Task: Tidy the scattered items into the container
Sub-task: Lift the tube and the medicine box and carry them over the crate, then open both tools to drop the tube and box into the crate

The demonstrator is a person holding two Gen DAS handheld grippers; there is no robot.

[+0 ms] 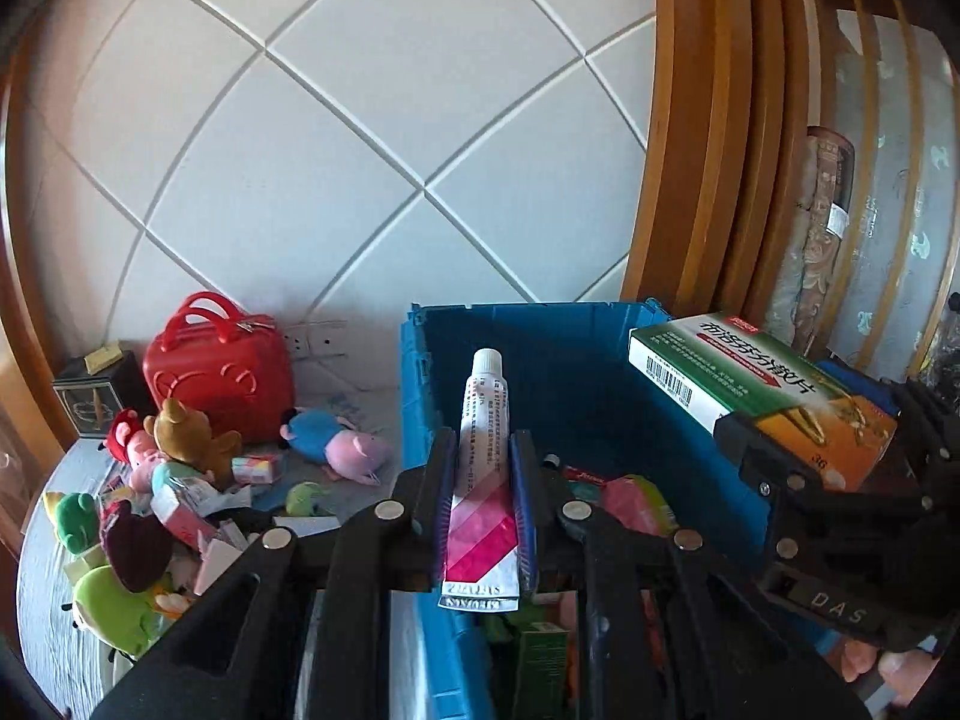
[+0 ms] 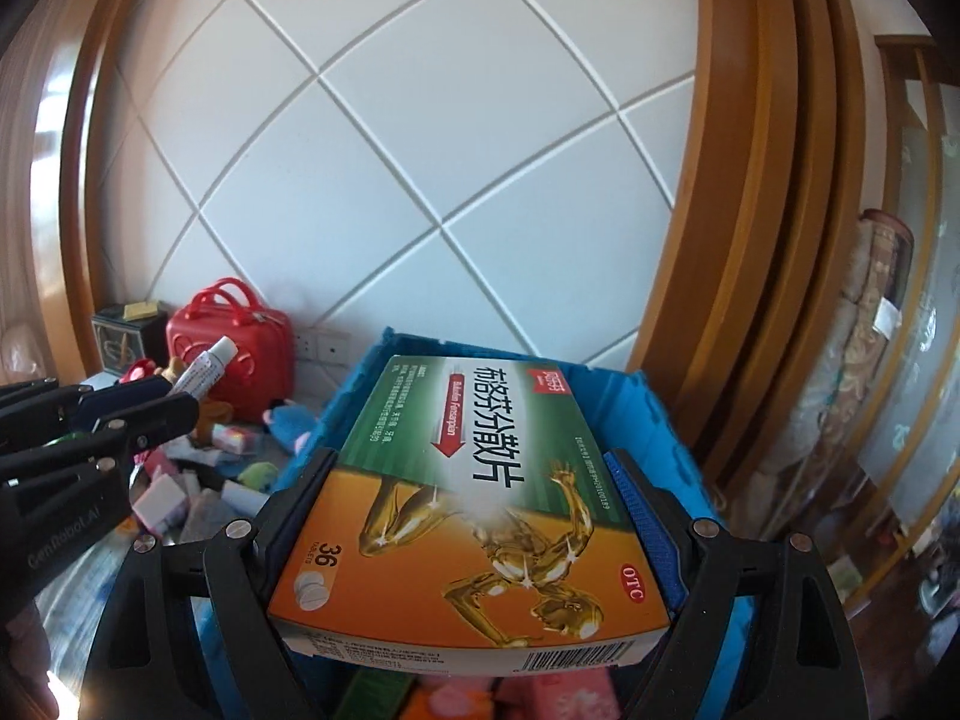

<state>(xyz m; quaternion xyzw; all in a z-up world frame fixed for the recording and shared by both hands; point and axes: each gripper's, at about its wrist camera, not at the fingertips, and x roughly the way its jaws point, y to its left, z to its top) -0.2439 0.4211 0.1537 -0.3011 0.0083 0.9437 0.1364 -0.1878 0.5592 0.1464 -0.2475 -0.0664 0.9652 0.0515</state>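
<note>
Seen from the left wrist first, the left gripper (image 1: 480,468) has its fingers closed on a white ointment tube (image 1: 483,462), pinched low on the pink-striped body with the cap pointing away. It hangs above the blue container (image 1: 588,384), just inside its left wall, which looks like a hold chosen so the tube can simply drop in. At that view's right edge the right gripper (image 1: 798,450) carries a green and orange medicine box (image 1: 756,384) over the container's right rim. Still scattered on the table (image 1: 42,588) to the left are plush toys (image 1: 180,438) and small packets, with a red case (image 1: 219,363) at the table's back edge by the wall.

From the right wrist, the right gripper's fingers (image 2: 645,510) sit wide apart, pressed to the box's two long sides, so the box lies flat, label up. It is above the container's interior, where pink packets (image 2: 540,696) already lie. Both items appear ready for release.
</note>
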